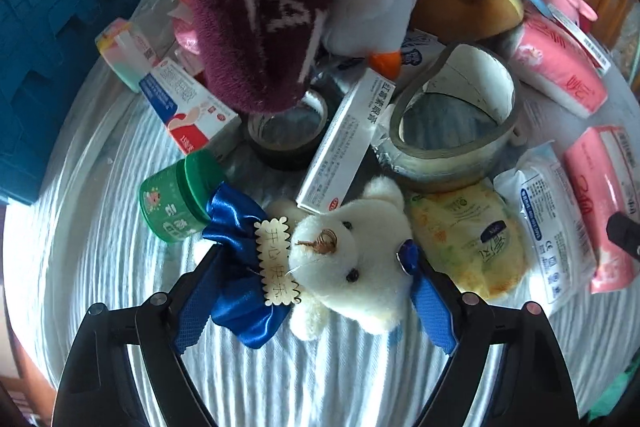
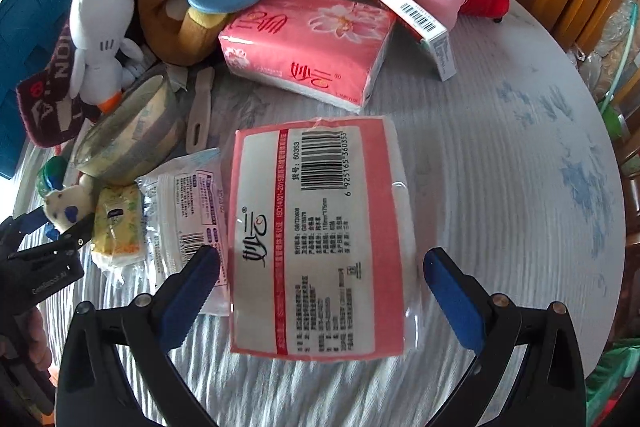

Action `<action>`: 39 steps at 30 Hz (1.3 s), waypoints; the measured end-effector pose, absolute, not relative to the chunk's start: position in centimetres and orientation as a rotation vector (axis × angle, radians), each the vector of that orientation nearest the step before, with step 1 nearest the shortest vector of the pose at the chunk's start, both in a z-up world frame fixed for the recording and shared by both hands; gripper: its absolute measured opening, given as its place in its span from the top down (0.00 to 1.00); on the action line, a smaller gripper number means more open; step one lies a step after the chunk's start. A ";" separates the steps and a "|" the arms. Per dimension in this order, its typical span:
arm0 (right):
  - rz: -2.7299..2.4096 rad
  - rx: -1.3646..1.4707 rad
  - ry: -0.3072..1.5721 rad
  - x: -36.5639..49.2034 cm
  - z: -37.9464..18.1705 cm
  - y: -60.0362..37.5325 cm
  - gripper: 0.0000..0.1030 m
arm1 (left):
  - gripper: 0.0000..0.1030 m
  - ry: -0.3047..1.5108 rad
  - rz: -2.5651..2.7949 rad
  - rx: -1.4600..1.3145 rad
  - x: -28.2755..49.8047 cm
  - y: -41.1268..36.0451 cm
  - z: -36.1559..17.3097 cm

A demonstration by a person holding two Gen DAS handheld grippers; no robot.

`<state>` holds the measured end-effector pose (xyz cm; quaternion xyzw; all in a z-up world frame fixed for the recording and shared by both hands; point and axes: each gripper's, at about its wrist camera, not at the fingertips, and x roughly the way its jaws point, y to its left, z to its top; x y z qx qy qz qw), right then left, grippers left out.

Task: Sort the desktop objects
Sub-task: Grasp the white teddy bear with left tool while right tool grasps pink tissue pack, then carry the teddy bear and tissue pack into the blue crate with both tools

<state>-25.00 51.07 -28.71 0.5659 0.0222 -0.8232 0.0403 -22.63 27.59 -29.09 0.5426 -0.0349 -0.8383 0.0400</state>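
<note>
Straddling small white plush bear [image 1: 352, 259], left gripper [image 1: 316, 291] pads touch its satin bow; grip unconfirmed. Right gripper [image 2: 320, 291] gapes around pink tissue pack [image 2: 320, 239]. Slick bow may slip.

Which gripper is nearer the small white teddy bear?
Left. The left gripper has its fingers either side of the white teddy bear; the right gripper straddles a pink tissue pack, further off.

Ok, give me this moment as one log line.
left gripper: jaws around white teddy bear, contact unclear | right gripper: open, straddling pink tissue pack | both on table
</note>
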 end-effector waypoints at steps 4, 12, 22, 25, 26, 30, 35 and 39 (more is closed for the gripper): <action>-2.515 1.758 0.051 -25.3 -29.5 51.2 0.00 | 0.30 -0.138 -2.544 1.666 -23.0 28.1 -29.6; -2.498 1.784 0.014 -24.9 -30.0 51.2 0.00 | 0.36 -0.178 -2.519 1.658 -23.3 28.8 -29.9; -2.497 1.763 0.017 -23.8 -30.2 50.5 0.11 | 0.51 -0.179 -2.559 1.609 -22.7 29.4 -27.6; -2.520 1.719 0.009 -23.3 -28.8 50.4 0.11 | 0.51 -0.179 -2.586 1.556 -22.3 29.5 -25.8; -2.528 1.700 0.004 -23.1 -28.3 50.4 0.11 | 0.51 -0.174 -2.595 1.536 -22.2 29.4 -25.1; -2.568 1.618 0.014 -22.6 -25.4 50.2 0.11 | 0.51 -0.135 -2.639 1.448 -21.7 29.3 -22.2; -2.606 1.490 0.038 -22.7 -21.2 50.0 0.11 | 0.51 -0.090 -2.685 1.327 -21.0 29.0 -18.7; -2.597 1.348 0.072 -23.6 -17.6 48.3 0.11 | 0.51 -0.051 -2.706 1.213 -20.3 27.8 -16.1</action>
